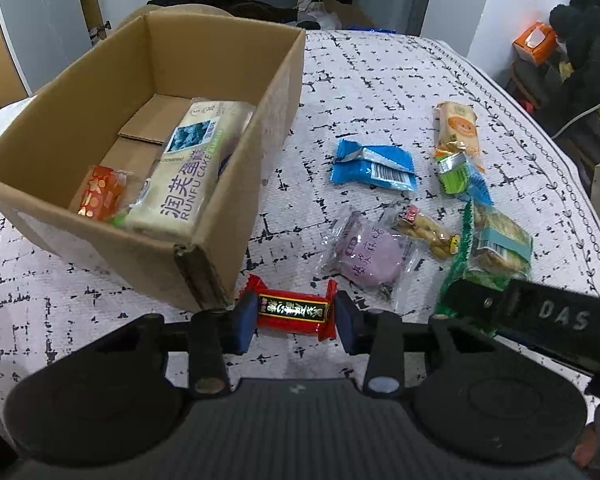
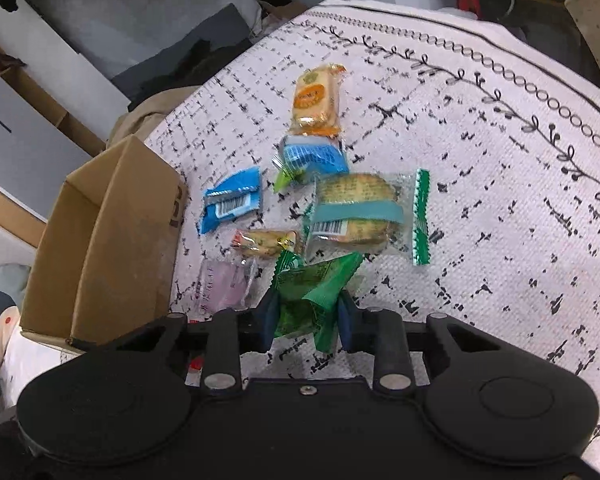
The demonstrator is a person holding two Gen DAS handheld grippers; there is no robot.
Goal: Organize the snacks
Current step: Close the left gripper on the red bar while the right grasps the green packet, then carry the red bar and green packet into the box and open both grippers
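My left gripper (image 1: 291, 320) is shut on a red candy bar (image 1: 289, 312), held by its ends just off the near corner of the open cardboard box (image 1: 259, 128). The box holds a cream Runfu cake pack (image 1: 195, 172) and a red-orange packet (image 1: 99, 192). My right gripper (image 2: 306, 316) is shut on a green snack packet (image 2: 312, 292) above the cloth. Its black body (image 1: 540, 312) shows at right in the left wrist view. The box (image 2: 99, 240) stands to its left.
Loose snacks lie on the patterned cloth (image 1: 380, 80): a blue packet (image 1: 374, 164), an orange biscuit pack (image 1: 458, 126), a purple mochi (image 1: 370, 254), a peanut pack (image 1: 424, 230), a clear cracker pack (image 2: 360, 210), a green-blue packet (image 2: 312, 158). The table edge curves right.
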